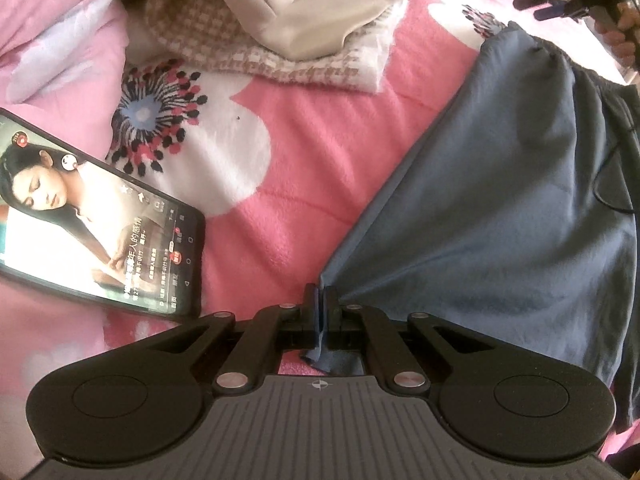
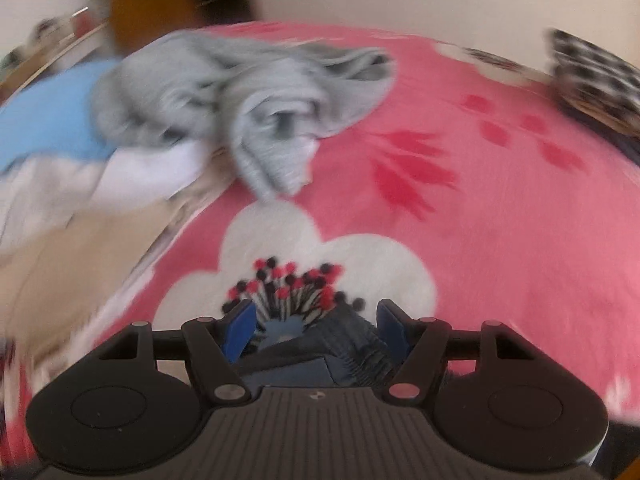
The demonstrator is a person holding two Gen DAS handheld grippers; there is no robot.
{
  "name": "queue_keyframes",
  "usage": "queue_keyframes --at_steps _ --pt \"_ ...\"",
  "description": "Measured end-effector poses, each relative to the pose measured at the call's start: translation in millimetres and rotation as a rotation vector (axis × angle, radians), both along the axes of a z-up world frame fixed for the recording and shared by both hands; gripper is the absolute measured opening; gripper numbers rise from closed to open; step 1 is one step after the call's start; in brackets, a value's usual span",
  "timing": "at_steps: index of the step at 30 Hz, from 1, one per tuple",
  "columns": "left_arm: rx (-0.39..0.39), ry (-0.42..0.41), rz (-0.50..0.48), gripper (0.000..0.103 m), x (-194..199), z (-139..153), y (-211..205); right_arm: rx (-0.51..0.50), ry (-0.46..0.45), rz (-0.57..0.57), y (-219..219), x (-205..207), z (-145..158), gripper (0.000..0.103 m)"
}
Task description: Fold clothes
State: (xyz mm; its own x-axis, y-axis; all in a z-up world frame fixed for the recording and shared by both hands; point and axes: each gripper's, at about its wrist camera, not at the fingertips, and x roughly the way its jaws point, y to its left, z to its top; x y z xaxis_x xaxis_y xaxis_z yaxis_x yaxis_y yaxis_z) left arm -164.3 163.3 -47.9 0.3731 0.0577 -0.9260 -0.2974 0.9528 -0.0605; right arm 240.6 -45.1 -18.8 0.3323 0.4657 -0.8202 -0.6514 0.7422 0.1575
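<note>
the blue-grey shorts [image 1: 500, 200] lie spread on the pink flowered blanket [image 1: 304, 216], their elastic waistband at the far end, with no finished fold showing. the left gripper [image 1: 321, 300] has its jaws pinched tight on a near corner of the cloth, held low by the blanket. the right gripper [image 2: 312, 328] stands with jaws wide apart; blue fabric sits low between them, though motion blur leaves it unclear whether they touch it. a heap of loose clothes, a grey top [image 2: 256, 92] among them, lies beyond. a phone [image 1: 92, 224] rests just left of the shorts.
</note>
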Motion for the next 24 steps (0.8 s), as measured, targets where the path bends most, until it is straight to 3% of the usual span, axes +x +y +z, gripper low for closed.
queue_keyframes --at_steps 4,11,17,20,22,24 --pt "0.007 -0.001 -0.011 0.001 -0.1 -2.0 -1.4 -0.024 -0.031 0.120 -5.0 9.7 -13.4 0.072" --pt "0.021 -0.001 -0.023 0.001 0.6 -4.8 -3.4 -0.008 0.037 0.145 -8.0 30.9 -34.9 0.073" --pt "0.034 -0.001 -0.027 0.002 0.8 -5.5 -6.0 -0.036 0.011 0.191 -4.8 27.7 -49.3 0.067" --pt "0.035 -0.001 -0.024 0.003 1.8 -4.5 -5.3 -0.018 0.001 0.200 -5.5 25.1 -48.2 0.049" --pt "0.036 -0.001 -0.022 0.003 2.4 -3.9 -4.8 -0.033 -0.023 0.221 -2.4 19.5 -46.1 0.032" --pt "0.037 0.000 -0.020 0.003 3.1 -3.2 -4.3 -0.041 -0.067 0.242 -0.2 12.1 -43.6 0.026"
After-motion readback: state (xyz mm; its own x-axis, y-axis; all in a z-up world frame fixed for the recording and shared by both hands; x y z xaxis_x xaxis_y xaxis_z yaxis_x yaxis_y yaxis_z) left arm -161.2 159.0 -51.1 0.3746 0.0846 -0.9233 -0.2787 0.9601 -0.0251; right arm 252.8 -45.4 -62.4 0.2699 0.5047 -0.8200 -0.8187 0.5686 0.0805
